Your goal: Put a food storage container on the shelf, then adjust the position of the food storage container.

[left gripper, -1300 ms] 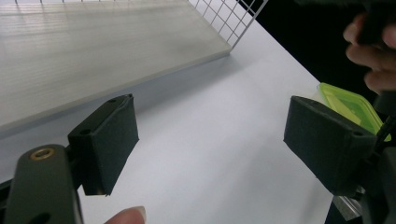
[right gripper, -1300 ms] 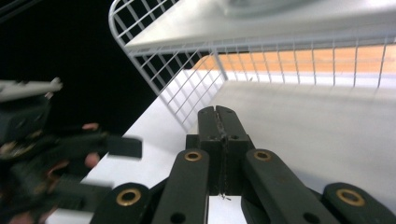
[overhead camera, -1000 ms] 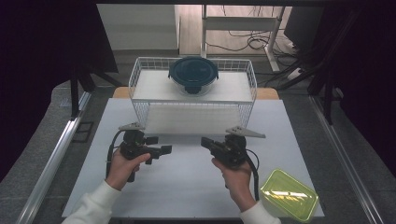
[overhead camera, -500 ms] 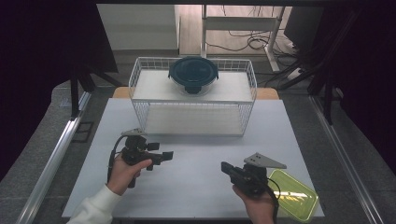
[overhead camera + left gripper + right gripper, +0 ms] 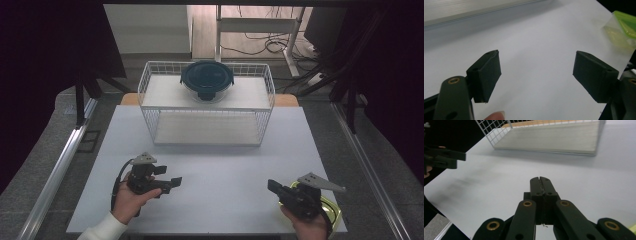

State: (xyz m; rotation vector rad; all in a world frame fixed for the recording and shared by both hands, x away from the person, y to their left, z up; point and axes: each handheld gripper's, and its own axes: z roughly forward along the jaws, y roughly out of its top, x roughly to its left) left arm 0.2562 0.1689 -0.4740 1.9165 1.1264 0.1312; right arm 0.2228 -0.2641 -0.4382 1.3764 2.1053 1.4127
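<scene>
A person at a white table (image 5: 225,165) holds 2 black two-jaw grippers, with nothing in either. The left gripper (image 5: 172,182) has its fingers (image 5: 486,72) spread wide; they have just been closing a little, with only bare tabletop between them. The right gripper (image 5: 272,186) has its fingers (image 5: 535,185) pressed flat together, empty.

The shallow, translucent yellow-green plastic container (image 5: 334,210) lies on the table behind the right fingertips, partly under that hand and near the table's corner. From the left gripper it sits well ahead of the fingers and off to one side (image 5: 621,27).

It looks light, thin-walled and smooth, so it will likely flex and skid if nudged. The raised rim seems the best hold, 1 finger inside and 1 outside, squeezed gently.

Well beyond both sets of fingers stands a white wire basket (image 5: 207,125), with a clear round bowl under a dark lid (image 5: 206,80) at its top.
</scene>
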